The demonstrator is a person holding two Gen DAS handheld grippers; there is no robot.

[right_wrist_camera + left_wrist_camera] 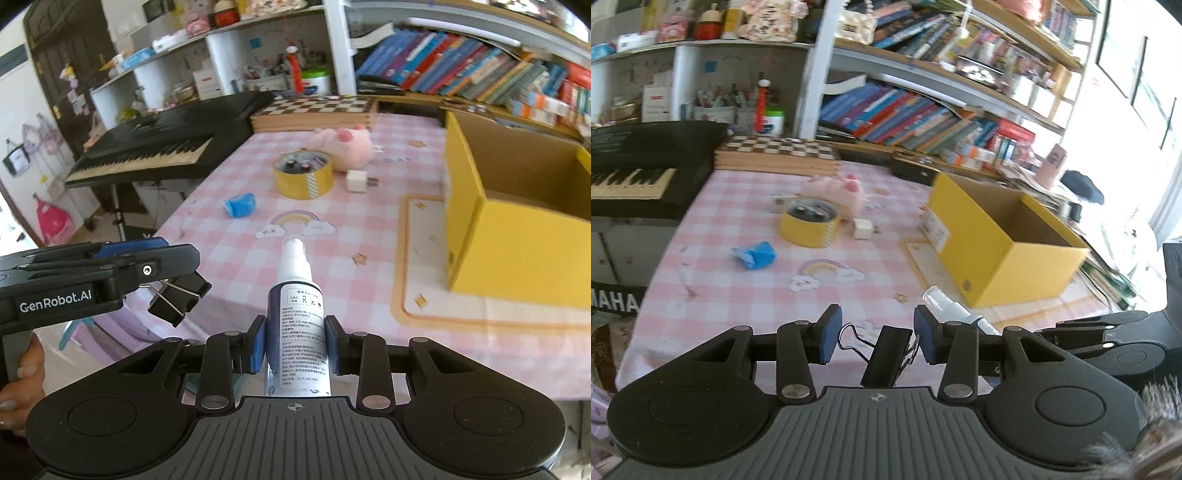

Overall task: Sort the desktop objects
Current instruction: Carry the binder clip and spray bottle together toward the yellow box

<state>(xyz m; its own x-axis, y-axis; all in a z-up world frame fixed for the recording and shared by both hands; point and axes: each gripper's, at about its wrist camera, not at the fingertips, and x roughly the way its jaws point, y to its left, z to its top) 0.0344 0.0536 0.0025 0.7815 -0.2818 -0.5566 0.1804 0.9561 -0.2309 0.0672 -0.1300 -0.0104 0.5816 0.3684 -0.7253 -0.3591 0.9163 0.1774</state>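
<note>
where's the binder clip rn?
The binder clip is off the table, between the left hand-held gripper pads; the right wrist view shows it beside the spray bottle.

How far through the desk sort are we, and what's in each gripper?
Nothing visibly lies in the yellow box yet. In hand: the right gripper clamps a spray bottle; the left gripper has a black binder clip between its fingers. Left on the table: tape roll, blue wrapper, white charger, pink plush.
</note>
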